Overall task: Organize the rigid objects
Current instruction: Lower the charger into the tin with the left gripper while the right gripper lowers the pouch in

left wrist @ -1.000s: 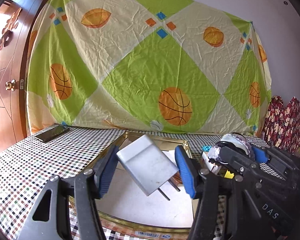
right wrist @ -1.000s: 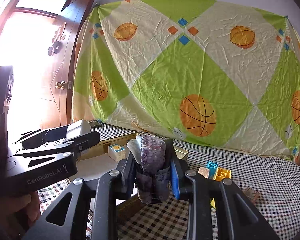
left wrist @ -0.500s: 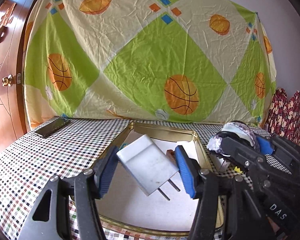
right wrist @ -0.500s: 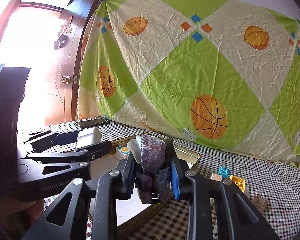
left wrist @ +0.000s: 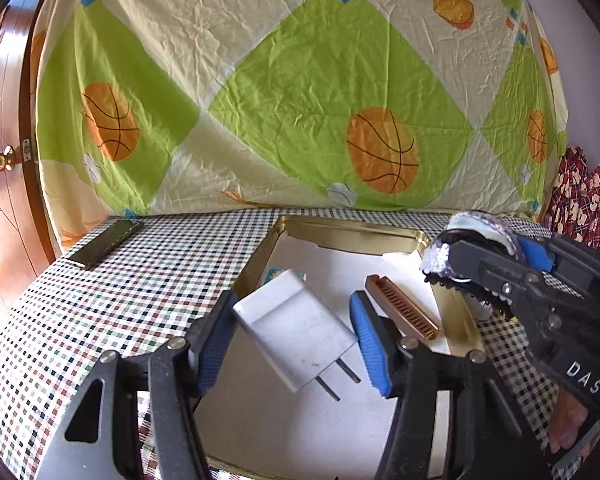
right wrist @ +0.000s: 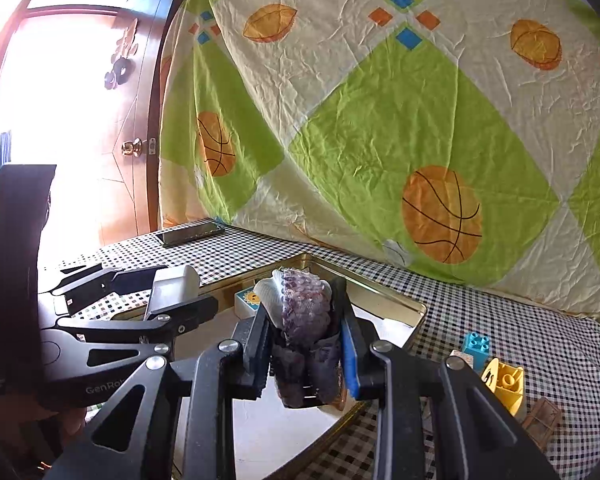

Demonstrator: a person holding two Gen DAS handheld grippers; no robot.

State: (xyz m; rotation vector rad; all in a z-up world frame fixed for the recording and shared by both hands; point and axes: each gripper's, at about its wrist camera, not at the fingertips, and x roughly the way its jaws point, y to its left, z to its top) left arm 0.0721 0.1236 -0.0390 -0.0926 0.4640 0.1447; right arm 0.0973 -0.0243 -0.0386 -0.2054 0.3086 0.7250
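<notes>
My left gripper (left wrist: 296, 332) is shut on a white plug adapter (left wrist: 294, 330), prongs pointing toward the camera, held above the gold tray (left wrist: 336, 236). It also shows at the left of the right wrist view (right wrist: 172, 296). My right gripper (right wrist: 304, 344) is shut on a purple sequined hair clip (right wrist: 306, 320) over the tray's right side (right wrist: 396, 300). It also shows in the left wrist view (left wrist: 472, 256). A copper harmonica (left wrist: 402, 306) and a small sun-print block (right wrist: 247, 300) lie in the tray.
A phone (left wrist: 106, 244) lies at the far left of the checkered table (left wrist: 120, 304). Blue (right wrist: 476, 344) and yellow (right wrist: 504, 384) toy bricks and a small brown cage-like piece (right wrist: 542, 420) lie right of the tray. A basketball-print sheet (left wrist: 300, 92) hangs behind.
Both grippers have moved forward over the tray with their objects still held. The harmonica has come into view in the tray.
</notes>
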